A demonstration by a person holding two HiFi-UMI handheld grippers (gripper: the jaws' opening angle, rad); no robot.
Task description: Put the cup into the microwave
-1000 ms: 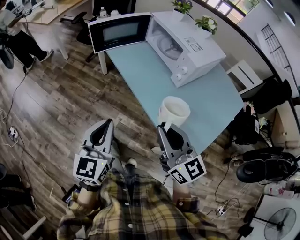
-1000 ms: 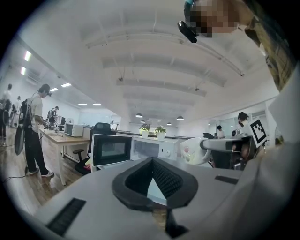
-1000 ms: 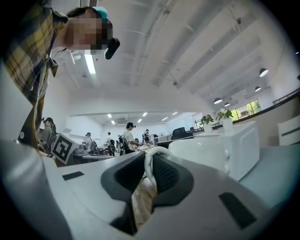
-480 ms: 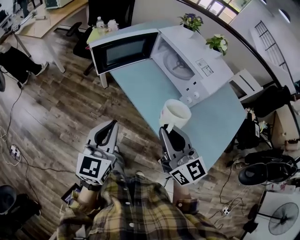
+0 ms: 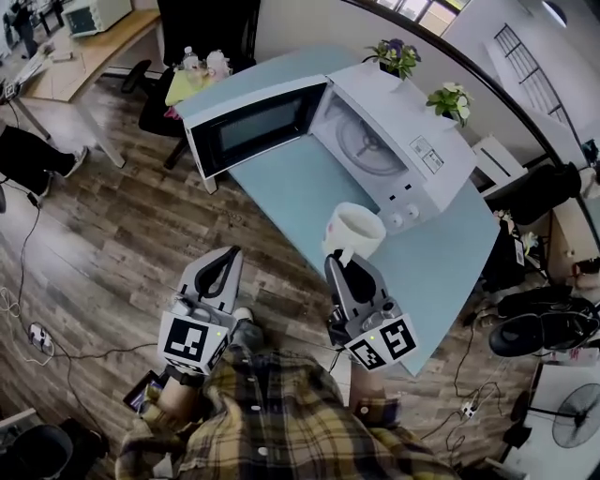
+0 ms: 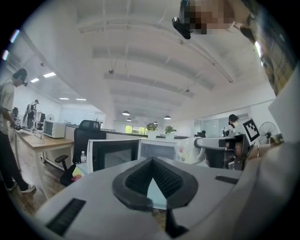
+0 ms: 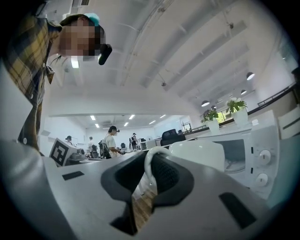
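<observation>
A white cup point(image 5: 352, 230) hangs over the near edge of the light-blue table point(image 5: 441, 267); my right gripper point(image 5: 339, 262) is shut on its handle point(image 7: 149, 164). The cup's body point(image 7: 197, 152) rises just beyond the jaws in the right gripper view. Behind it on the table stands the white microwave point(image 5: 394, 159), its door point(image 5: 253, 131) swung wide to the left and its turntable showing. My left gripper point(image 5: 228, 258) is held over the wooden floor to the left of the table, shut with nothing in it point(image 6: 151, 160). It faces the microwave door point(image 6: 112, 157).
Two potted plants point(image 5: 401, 56) point(image 5: 450, 98) stand on or behind the microwave. A black office chair point(image 5: 202, 28) and bottles point(image 5: 192, 61) are past the table's far end. Cables and a fan point(image 5: 572, 422) lie on the floor at the right. People stand at desks far off.
Both grippers have moved forward toward the table and microwave, the cup still held by its handle. The microwave now appears nearer and lower in the head view.
</observation>
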